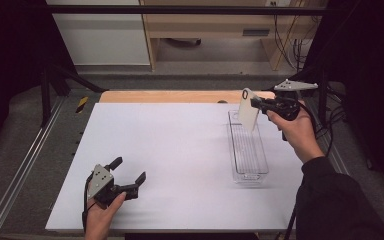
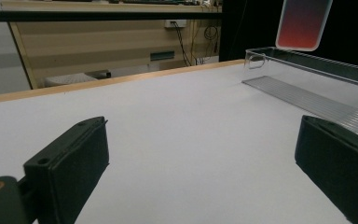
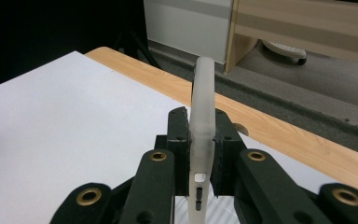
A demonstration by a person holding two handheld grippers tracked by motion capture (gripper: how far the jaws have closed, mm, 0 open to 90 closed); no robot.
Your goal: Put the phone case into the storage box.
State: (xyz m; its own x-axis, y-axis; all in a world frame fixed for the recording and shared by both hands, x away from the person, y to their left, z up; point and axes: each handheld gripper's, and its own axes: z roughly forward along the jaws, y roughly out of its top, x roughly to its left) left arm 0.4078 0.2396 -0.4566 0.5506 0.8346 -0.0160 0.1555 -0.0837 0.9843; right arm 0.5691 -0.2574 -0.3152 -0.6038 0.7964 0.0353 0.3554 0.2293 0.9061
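A translucent white phone case (image 1: 247, 111) hangs upright over the far end of a long clear plastic tray (image 1: 250, 159) on the right of the white table. My right gripper (image 1: 254, 104) is shut on the case's edge, held from the right by a hand. In the right gripper view the case (image 3: 201, 93) stands edge-on between the two black jaws of my right gripper (image 3: 200, 117). My left gripper (image 1: 128, 170) rests low at the table's front left, open with nothing between its jaws. The left gripper view looks past my left gripper (image 2: 200, 158) to the tray (image 2: 307, 93) and the case (image 2: 303, 25) above it.
A white sheet (image 1: 170, 150) covers the table, with a wooden strip (image 1: 170, 96) along its far edge. A metal rail (image 1: 25, 165) runs down the left side. Wooden furniture (image 1: 205, 30) and cables stand beyond the table.
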